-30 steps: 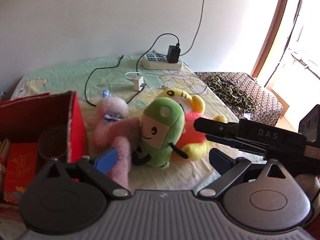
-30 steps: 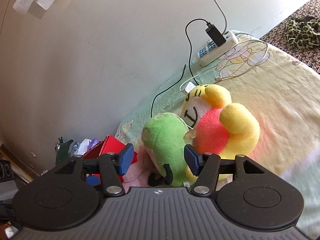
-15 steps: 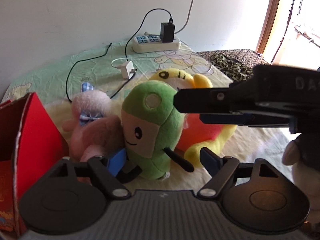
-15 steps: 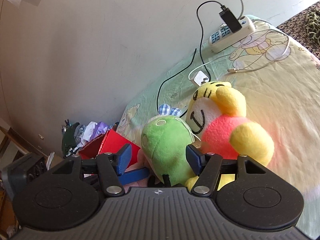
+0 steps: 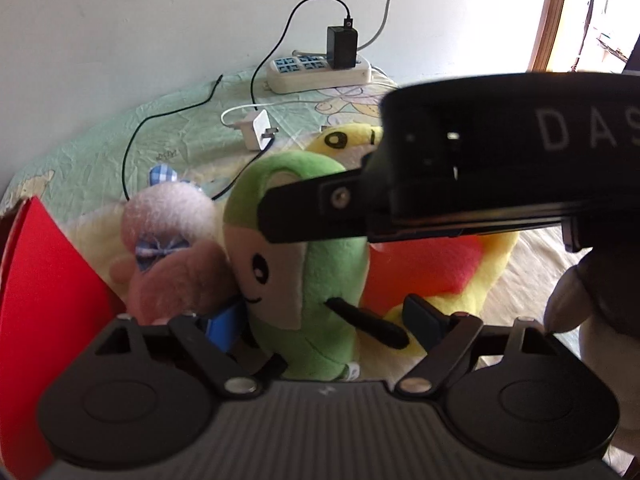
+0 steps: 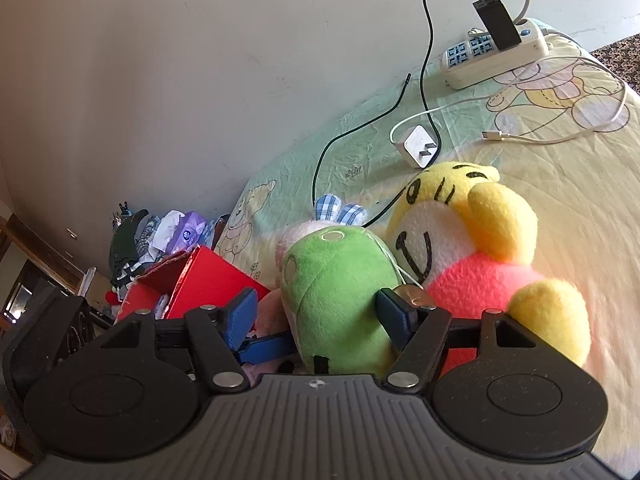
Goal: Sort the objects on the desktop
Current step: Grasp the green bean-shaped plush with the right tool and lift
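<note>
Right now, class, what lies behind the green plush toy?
Behind the green plush: a pink plush and a yellow plush. Their lower bodies are covered.

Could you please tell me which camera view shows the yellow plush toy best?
The right wrist view: the yellow plush toy shows nearly whole there, with its face, ear and pink body, beside the green plush toy. In the left wrist view the right tool's black body crosses in front, leaving only bits of its head and body.

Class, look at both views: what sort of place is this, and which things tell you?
Probably a home bedroom: plush toys such as the green plush lie on a cartoon-print bedsheet, and a power strip sits by the wall.
</note>
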{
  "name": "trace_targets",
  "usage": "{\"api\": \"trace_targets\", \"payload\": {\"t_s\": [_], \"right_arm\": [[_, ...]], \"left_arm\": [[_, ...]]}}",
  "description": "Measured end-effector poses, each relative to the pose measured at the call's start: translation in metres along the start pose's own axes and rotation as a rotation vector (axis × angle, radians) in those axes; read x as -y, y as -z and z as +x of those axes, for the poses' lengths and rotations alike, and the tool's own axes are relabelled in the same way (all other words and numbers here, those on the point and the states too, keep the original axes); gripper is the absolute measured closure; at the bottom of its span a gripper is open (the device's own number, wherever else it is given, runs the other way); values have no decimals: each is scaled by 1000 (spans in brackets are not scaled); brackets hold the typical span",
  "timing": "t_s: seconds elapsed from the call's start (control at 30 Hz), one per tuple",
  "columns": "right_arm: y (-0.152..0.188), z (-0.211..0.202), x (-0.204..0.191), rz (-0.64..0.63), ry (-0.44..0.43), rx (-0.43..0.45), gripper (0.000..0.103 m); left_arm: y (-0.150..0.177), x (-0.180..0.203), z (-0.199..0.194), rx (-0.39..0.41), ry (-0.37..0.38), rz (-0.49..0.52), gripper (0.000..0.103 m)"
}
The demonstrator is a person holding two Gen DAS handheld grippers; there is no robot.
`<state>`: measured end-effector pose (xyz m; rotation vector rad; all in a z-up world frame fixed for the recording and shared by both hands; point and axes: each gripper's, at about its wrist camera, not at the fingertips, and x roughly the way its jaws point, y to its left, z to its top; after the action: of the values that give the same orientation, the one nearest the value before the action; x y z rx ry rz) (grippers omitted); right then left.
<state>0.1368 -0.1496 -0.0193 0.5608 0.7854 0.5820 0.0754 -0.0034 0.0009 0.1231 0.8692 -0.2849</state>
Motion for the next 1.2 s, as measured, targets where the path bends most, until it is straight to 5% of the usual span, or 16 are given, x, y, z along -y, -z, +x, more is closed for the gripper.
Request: {"api": "trace_targets", "payload": {"t_s": [0.23, 0.33, 0.9, 1.2], "right_arm": [[0, 5, -3, -39, 32, 1, 36], [1, 5, -5, -68, 81, 0, 53], [16, -45, -7, -31, 72, -1, 56], [53, -76, 16, 128, 75, -31, 54]], "left_arm": [[-2, 0, 7, -3, -11, 9, 18], [-2, 2, 6, -2, -18, 5, 18], [22, 29, -40, 15, 107, 23, 18], [57, 63, -58, -45, 208, 72, 18]]}}
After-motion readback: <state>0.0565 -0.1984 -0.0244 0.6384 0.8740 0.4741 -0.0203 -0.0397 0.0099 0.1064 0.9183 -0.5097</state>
